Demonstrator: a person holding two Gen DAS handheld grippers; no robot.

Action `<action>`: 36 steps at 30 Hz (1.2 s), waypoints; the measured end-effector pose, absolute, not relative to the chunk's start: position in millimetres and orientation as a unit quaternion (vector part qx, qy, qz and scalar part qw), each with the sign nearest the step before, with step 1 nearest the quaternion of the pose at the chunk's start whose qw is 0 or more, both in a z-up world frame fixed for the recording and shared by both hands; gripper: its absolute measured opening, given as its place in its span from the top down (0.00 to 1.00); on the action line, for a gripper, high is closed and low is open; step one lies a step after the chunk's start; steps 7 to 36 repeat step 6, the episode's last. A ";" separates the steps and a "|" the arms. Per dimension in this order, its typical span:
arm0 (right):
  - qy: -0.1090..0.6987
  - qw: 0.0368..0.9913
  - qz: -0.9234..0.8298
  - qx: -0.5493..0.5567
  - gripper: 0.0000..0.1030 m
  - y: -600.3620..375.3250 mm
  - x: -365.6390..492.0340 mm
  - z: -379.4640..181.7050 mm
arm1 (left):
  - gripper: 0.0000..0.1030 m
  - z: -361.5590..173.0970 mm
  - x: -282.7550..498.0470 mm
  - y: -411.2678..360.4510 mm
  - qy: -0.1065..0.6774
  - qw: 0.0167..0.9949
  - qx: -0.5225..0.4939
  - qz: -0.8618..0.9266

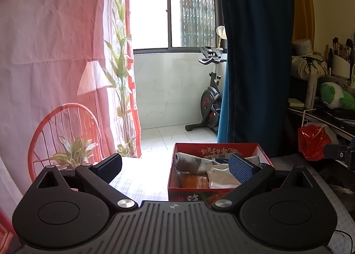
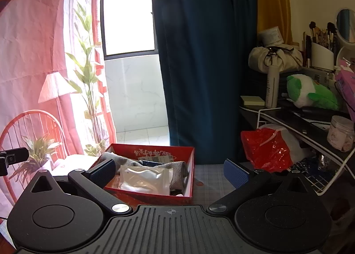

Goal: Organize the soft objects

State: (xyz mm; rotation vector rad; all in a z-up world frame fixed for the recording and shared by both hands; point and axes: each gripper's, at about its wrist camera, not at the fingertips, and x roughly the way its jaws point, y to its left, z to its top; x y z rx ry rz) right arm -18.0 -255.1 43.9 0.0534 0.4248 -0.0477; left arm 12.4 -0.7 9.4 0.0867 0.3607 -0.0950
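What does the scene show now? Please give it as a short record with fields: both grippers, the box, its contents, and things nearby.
left gripper: open, holds nothing, in front of the box
right gripper: open, holds nothing, in front of the box
box: red, open top, on the table
contents: grey cloth, white pouch on top, a dark item partly hidden
beside the box: red plastic bag, to its right
shelf at right: green and white plush toy, white bottle

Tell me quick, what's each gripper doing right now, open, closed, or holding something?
Left gripper: open, holding nothing, in front of the red box.
Right gripper: open, holding nothing.
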 end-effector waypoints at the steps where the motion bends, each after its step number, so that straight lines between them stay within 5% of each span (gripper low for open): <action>1: 0.211 0.977 -0.024 0.026 0.00 -255.9 -17.8 43.6 | 0.00 9.4 12.1 -0.6 0.179 0.982 0.043 -0.048; 36: 0.213 0.976 -0.023 0.025 0.00 -256.4 -17.5 42.5 | 0.00 9.5 12.8 0.9 0.180 0.981 0.041 -0.050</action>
